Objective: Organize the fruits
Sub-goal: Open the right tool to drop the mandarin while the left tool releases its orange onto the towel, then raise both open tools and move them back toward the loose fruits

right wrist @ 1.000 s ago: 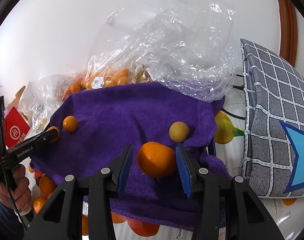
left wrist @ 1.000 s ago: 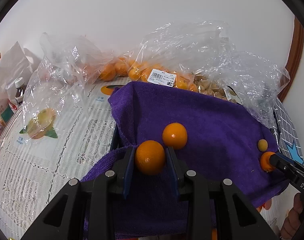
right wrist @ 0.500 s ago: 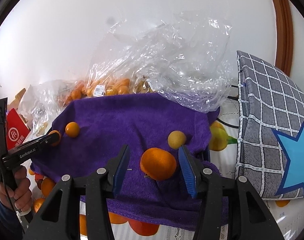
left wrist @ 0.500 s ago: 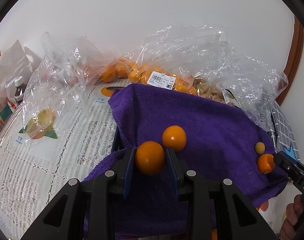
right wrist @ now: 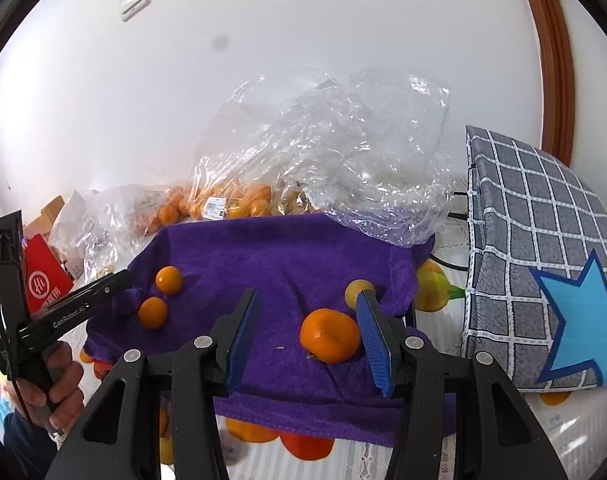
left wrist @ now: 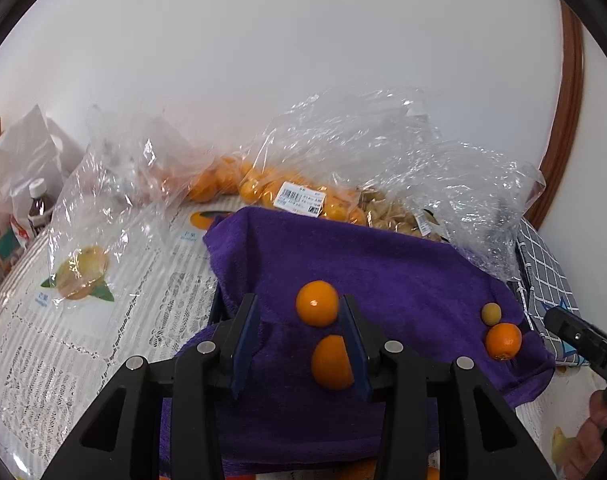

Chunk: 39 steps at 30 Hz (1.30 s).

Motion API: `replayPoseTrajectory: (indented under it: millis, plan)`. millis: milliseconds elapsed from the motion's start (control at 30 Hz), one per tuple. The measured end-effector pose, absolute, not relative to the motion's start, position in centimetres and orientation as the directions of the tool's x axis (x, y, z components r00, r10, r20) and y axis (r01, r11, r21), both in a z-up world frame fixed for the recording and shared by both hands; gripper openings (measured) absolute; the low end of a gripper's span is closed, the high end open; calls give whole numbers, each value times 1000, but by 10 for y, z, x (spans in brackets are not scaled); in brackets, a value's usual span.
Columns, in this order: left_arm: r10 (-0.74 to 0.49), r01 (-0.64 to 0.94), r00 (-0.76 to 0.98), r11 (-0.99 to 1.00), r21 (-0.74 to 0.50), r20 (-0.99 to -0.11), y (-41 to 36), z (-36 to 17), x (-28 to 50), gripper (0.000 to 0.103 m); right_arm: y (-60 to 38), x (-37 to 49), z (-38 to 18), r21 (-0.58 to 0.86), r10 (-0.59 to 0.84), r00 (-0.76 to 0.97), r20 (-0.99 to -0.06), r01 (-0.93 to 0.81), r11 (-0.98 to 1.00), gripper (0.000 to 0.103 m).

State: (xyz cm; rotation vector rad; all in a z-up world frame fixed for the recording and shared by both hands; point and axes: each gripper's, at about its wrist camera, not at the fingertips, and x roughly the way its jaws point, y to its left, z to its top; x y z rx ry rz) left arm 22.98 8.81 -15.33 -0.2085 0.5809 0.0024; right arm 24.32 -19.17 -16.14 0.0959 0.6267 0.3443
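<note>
Left gripper (left wrist: 299,336): jaws have just been opening, now apart and empty; released orange (left wrist: 332,362) lies on the purple towel (left wrist: 403,280) against the right finger, a second orange (left wrist: 317,303) just beyond. Right gripper (right wrist: 309,336): jaws apart, mandarin (right wrist: 329,335) resting between them, nearer the right finger; nothing held
</note>
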Motion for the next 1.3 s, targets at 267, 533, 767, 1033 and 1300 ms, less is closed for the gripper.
replayPoseTrajectory:
  millis: [267,533,767,1033,1300]
  plan:
    - [-44,-50,876,982,-181,-481,79,-146,212,39,-197,212,-162,222,401,754,-520,-334,916,50]
    - [-66,-79,870,960,-270,-489,95,-151,178,39,-202,180,-184,263,405,725,-557,-309,914,50]
    - [-87,-75,830,961,-266,-551,104,-165,143,43,-181,168,-196,283,473,648,-597,-381,880,41]
    - [-119,-102,777,945,-310,-618,120,-178,128,45,-153,173,-209,265,477,575,-665,-415,870,34]
    - [-146,-107,747,936,-334,-648,122,-186,132,45,-143,184,-217,324,521,510,-684,-427,844,37]
